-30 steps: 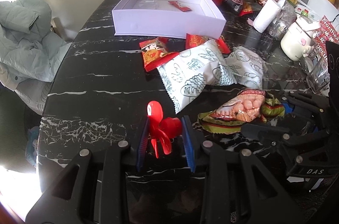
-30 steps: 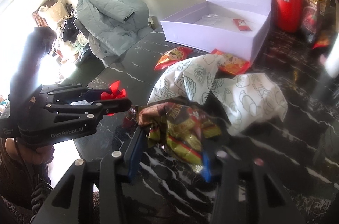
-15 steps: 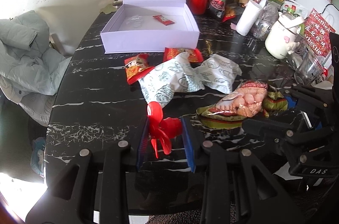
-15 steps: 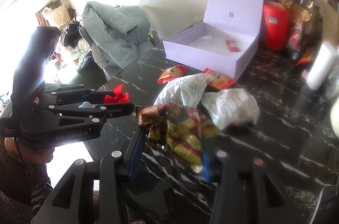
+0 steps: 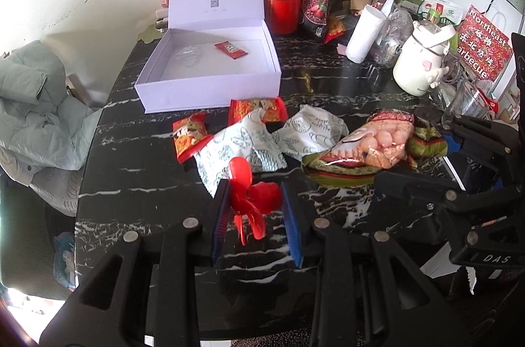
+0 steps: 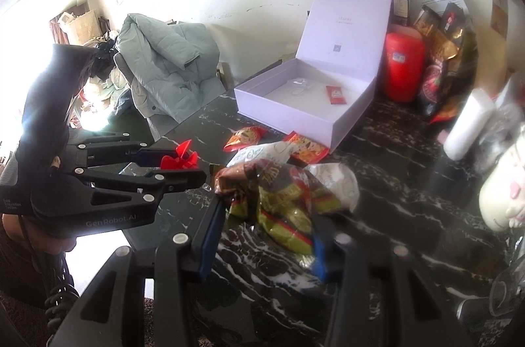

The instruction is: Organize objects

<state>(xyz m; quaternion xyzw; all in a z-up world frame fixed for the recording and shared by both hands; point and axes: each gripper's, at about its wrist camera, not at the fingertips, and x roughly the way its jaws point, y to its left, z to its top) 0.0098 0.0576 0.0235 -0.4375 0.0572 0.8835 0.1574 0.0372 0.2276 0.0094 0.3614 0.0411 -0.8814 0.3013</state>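
The left gripper [image 5: 254,209] clamps a small red plastic propeller [image 5: 252,196] between its blue pads, above the black marble table [image 5: 131,183]. At three o'clock from it, the right gripper [image 6: 262,235] squeezes a crinkled snack bag [image 6: 279,196]. Past both, toward twelve o'clock, white patterned packets [image 5: 242,147] and red snack packets [image 5: 188,135] lie loose on the table. Beyond those stands the open lilac box [image 5: 210,91], one red sachet [image 5: 230,49] on its floor

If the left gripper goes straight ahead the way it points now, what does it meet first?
Probably the white patterned snack bag lying just beyond the red plastic toy held by the left gripper; the open white box lies farther on. Depth is uncertain.
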